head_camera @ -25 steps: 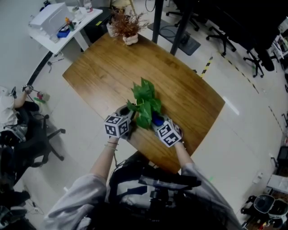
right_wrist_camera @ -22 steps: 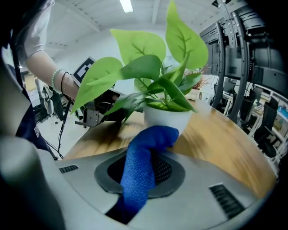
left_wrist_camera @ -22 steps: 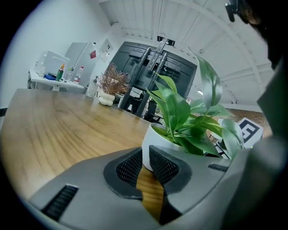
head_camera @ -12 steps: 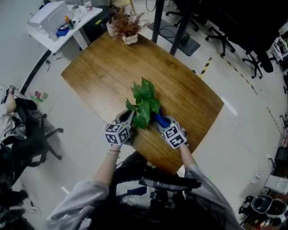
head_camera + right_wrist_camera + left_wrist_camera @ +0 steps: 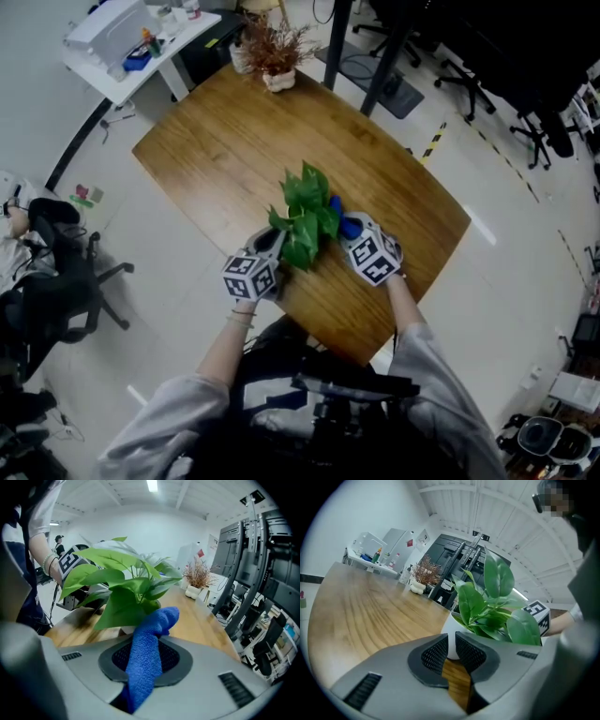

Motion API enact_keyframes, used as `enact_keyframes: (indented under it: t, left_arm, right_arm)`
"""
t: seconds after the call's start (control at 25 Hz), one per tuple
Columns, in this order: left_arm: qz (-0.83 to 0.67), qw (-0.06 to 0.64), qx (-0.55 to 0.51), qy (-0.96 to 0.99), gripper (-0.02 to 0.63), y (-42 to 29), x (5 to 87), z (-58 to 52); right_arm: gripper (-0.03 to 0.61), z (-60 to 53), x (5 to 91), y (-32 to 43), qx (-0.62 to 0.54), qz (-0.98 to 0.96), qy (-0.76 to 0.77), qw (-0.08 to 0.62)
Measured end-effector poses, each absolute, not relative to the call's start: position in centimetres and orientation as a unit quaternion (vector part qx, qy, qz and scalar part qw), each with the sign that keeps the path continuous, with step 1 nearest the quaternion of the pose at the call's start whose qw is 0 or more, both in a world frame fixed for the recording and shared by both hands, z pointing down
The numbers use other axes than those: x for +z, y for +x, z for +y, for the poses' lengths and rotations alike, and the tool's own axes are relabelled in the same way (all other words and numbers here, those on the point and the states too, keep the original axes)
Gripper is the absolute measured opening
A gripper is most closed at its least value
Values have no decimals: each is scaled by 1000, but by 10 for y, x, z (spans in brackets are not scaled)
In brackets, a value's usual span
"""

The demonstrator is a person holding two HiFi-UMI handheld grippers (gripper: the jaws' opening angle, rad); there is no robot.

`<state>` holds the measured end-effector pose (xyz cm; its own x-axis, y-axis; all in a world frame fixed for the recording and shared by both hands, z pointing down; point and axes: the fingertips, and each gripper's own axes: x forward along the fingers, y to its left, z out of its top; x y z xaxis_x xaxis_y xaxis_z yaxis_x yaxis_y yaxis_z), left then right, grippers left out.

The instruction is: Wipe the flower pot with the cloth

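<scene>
The white round flower pot (image 5: 451, 629), filled with a green leafy plant (image 5: 305, 214), is set on the brown wooden counter (image 5: 206, 150) near its close edge, between the two tools. The blue terry cloth (image 5: 149, 641) is clamped in the right tool (image 5: 145, 656) and is held up to the pot's side under the leaves. The left tool (image 5: 451, 649) is narrowed to a slit with nothing clamped, its tips set at the pot's opposite side.

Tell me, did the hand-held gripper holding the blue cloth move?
Yes. The right hand-held gripper with the blue cloth has slid away from the person, along the right side of the plant, farther from the near edge of the table.
</scene>
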<state>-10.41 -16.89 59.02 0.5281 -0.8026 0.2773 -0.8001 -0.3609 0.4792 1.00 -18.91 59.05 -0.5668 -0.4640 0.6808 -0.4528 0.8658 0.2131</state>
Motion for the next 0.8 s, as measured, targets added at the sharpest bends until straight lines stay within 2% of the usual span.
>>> enact_keyframes:
  t: [0.8]
  left_arm:
    - [-473,264,37,840,55,-125,591,-206]
  right_arm:
    - [69,-149,631,-33,85,-885,259,377]
